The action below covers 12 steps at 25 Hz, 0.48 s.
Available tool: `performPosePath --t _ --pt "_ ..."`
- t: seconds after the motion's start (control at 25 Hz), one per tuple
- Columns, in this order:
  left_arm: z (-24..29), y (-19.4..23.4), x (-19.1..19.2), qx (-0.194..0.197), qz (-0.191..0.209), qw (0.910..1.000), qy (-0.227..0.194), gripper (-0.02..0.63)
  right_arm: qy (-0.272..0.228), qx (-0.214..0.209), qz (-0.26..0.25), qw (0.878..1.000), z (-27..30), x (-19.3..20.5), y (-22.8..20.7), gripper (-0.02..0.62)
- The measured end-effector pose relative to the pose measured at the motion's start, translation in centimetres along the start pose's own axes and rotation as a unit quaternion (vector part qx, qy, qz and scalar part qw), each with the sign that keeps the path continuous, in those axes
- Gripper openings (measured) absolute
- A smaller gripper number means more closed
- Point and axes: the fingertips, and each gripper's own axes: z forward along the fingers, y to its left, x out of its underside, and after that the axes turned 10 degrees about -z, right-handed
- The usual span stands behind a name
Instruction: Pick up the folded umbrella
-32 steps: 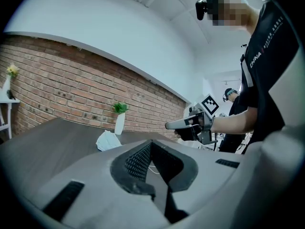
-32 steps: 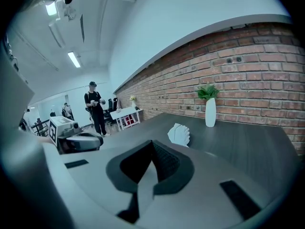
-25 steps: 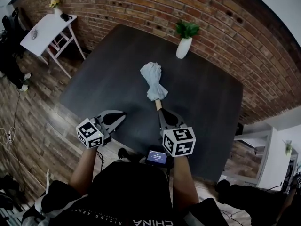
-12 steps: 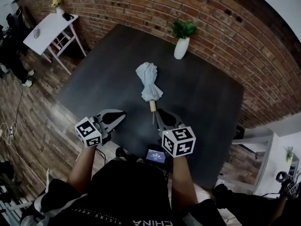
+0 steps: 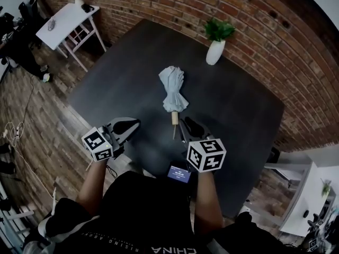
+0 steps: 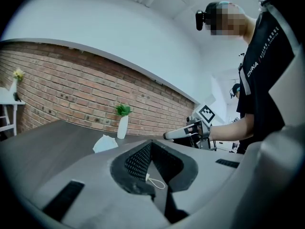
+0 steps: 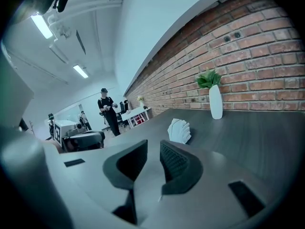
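Note:
The folded pale-grey umbrella (image 5: 172,88) lies on the dark table (image 5: 119,86), its wooden handle (image 5: 174,118) pointing toward me with a thin strap trailing off it. My right gripper (image 5: 186,124) sits just right of the handle's end, not touching it. Its jaws are opening, with a narrow gap and nothing between them (image 7: 153,148). In the right gripper view the umbrella (image 7: 179,130) lies ahead on the table. My left gripper (image 5: 129,124) hovers over the table's near edge, left of the umbrella, jaws shut and empty (image 6: 151,145). In the left gripper view the umbrella (image 6: 105,143) shows to the left.
A white vase with a green plant (image 5: 215,49) stands at the table's far side by the brick wall. A white side table (image 5: 62,23) stands at the far left on the wooden floor. A person (image 7: 108,111) stands far off in the room.
My right gripper's tips were at the umbrella's handle a second ago; now they stand beside it and apart. The umbrella lies on the table. The left gripper has shifted slightly.

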Motion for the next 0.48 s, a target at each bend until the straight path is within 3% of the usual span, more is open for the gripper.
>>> performPosePath --t 0.08,0.48 --pt "0.6 1.0 -0.4 0.005 0.001 1.0 0.001 0.003 0.011 0.006 0.002 1.0 1.0 0.1 -0.8 0.058" --pt "4.7 5.9 -0.6 0.06 -0.009 0.9975 0.037 0.003 0.096 0.026 0.018 0.995 9.0 2.2 -3.8 0.222"
